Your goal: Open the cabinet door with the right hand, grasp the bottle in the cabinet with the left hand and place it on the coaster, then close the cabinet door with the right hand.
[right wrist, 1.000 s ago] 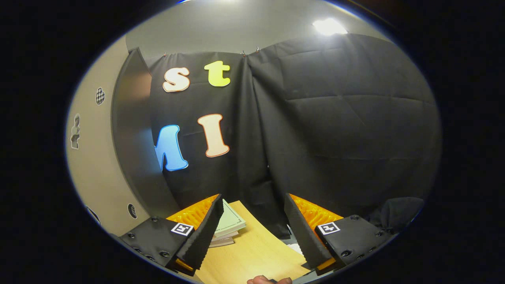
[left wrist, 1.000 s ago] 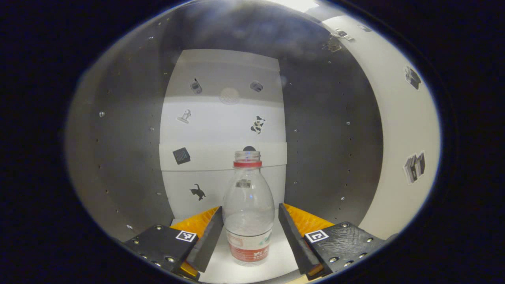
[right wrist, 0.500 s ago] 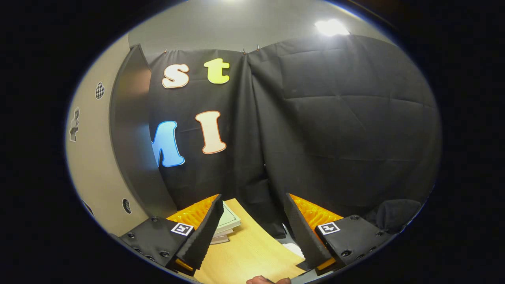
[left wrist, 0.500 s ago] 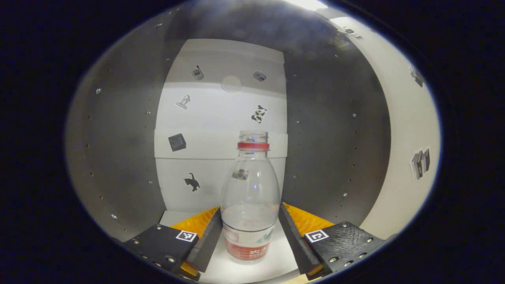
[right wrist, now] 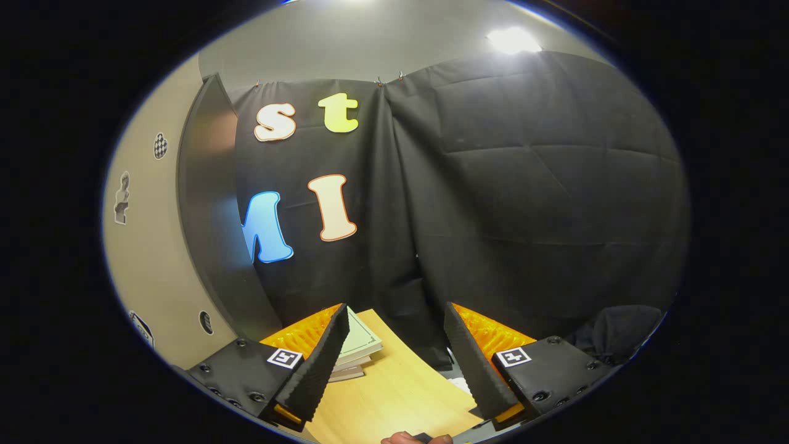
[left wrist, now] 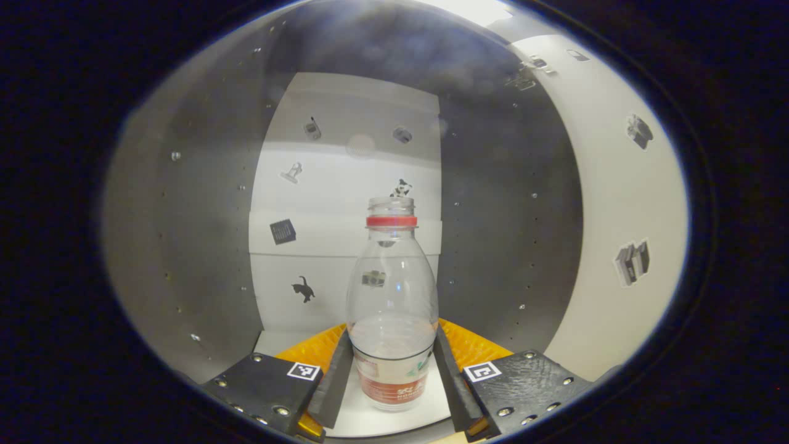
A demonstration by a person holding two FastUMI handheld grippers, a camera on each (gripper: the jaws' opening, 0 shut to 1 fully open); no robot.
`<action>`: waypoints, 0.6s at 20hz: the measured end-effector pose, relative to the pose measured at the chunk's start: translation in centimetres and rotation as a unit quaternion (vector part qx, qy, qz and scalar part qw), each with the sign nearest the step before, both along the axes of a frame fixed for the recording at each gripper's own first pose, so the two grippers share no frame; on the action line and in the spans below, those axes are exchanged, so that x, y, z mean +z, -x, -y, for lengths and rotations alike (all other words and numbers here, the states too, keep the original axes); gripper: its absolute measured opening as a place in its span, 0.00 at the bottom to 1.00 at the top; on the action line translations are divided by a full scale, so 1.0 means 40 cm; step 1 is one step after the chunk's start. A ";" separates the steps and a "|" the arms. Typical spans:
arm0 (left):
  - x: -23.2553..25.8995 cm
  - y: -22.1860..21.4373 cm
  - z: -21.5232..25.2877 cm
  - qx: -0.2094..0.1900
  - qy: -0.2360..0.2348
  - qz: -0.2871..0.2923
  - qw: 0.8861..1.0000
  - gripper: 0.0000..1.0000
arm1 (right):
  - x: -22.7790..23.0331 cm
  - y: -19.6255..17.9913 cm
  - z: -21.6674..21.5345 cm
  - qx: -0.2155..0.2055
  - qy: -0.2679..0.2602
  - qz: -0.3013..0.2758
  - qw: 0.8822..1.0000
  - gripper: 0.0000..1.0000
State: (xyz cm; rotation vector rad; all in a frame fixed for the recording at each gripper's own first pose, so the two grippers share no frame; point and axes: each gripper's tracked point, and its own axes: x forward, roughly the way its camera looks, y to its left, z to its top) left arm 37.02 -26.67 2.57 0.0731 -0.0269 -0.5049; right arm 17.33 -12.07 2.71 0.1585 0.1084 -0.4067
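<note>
The left gripper clamps the bottle low on its label, inside the cabinet, for a steady lift. The right gripper hangs released beside the door, above the bench.

White cabinet floor with upright bottle standing on it, wooden table bearing stacked books

Black cloth wall ahead of the claw, grey ceiling with 1 bright light above, wooden tabletop below, books stacked there.
</note>
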 end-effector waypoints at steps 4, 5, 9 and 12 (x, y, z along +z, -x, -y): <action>0.030 0.081 -0.021 -0.019 -0.013 0.018 1.000 0.71 | -0.005 0.025 -0.034 0.002 -0.001 -0.005 1.000 0.98; 0.031 0.099 -0.035 -0.020 -0.016 0.020 0.999 0.71 | 0.001 0.038 -0.049 0.004 -0.006 -0.004 1.000 0.98; 0.046 0.195 -0.092 -0.026 -0.023 0.032 0.999 0.70 | 0.027 0.079 -0.082 0.003 0.004 0.012 1.000 0.98; 0.038 0.269 -0.148 -0.026 -0.027 0.032 0.999 0.67 | 0.029 0.123 -0.097 -0.002 0.009 0.014 1.000 0.98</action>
